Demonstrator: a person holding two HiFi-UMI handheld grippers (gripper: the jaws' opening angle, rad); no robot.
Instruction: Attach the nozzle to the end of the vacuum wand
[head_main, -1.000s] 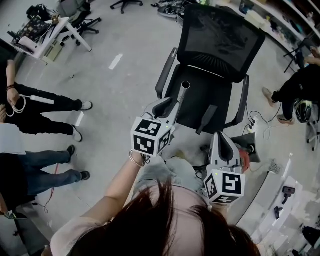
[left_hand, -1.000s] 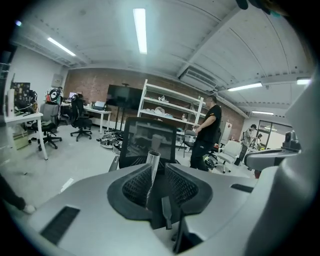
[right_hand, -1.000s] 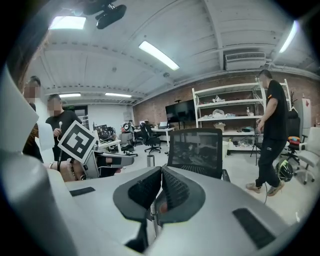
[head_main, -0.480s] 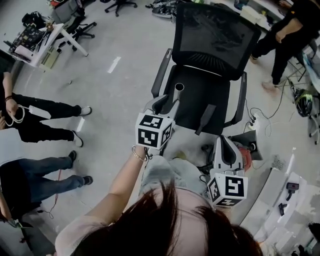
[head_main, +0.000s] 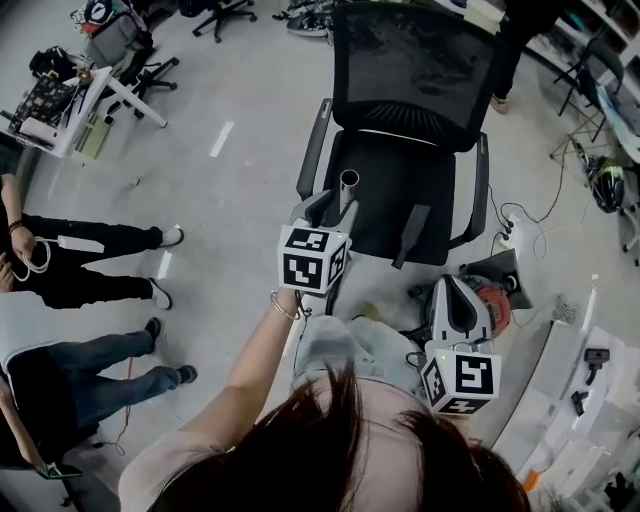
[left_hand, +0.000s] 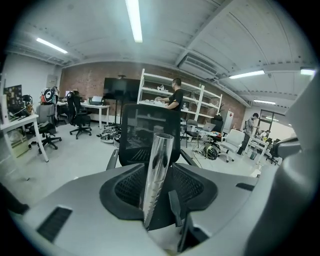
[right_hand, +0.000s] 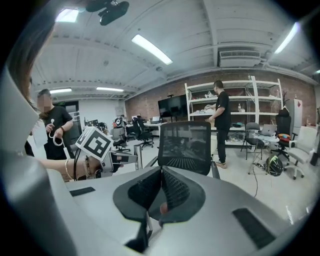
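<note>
A shiny metal vacuum wand (head_main: 348, 186) stands nearly upright in front of the black office chair, its open end on top. My left gripper (head_main: 325, 207) is round it. In the left gripper view the wand (left_hand: 157, 175) rises in the gap between wide-apart jaws that have just been opening. The pads do not press on the wand. My right gripper (head_main: 455, 292) is lower right, over a red and grey machine (head_main: 492, 292). Its jaws (right_hand: 161, 186) are shut together. From there I see the left gripper (right_hand: 117, 159) and the wand (right_hand: 138, 164). I see no nozzle.
A black mesh office chair (head_main: 410, 150) stands just behind the wand. A power strip with cables (head_main: 515, 235) lies on the floor at right. People stand at the left (head_main: 90, 235), with a cluttered desk (head_main: 70, 90) behind them. White tables (head_main: 590, 400) are at lower right.
The left gripper's jaws stand wider round the wand than a second ago. Both grippers have shifted slightly. The person in black at the right has walked to the back.
</note>
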